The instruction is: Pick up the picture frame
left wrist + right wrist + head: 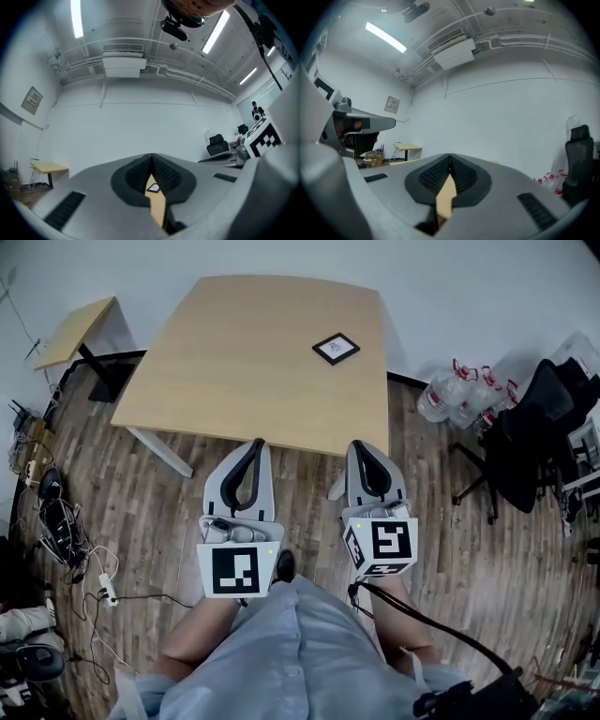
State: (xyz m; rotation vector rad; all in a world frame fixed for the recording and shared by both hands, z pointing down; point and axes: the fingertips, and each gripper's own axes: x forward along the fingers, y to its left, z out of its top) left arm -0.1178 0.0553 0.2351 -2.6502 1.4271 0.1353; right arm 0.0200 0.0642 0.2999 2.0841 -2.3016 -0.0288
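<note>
head view: my left claw and right claw are held side by side over the wood floor, tips at the near edge of the bench. both claws are closed, with nothing between the pads. the picture frame lies flat on the bench top, toward the far right corner, well apart from both claws. it is a small black square with a pale centre, and any print on it is too small to read. each marker cube carries black-and-white square patterns, with no letters. containers: a bundle of clear plastic bottles with red fittings lies on the floor right of the bench, beside a black office chair. their contents cannot be determined. a small side table stands at far left. a power strip and cables lie on the floor at left.

left gripper view: the pads meet at their tips, closed on nothing. through the slot below the tips a strip of bench top shows, with the picture frame lying on it. a wall notice hangs at left; its text is illegible. an air-conditioning unit is mounted high on the wall.

right gripper view: the pads meet, closed and empty. only bench top shows through the slot.
</note>
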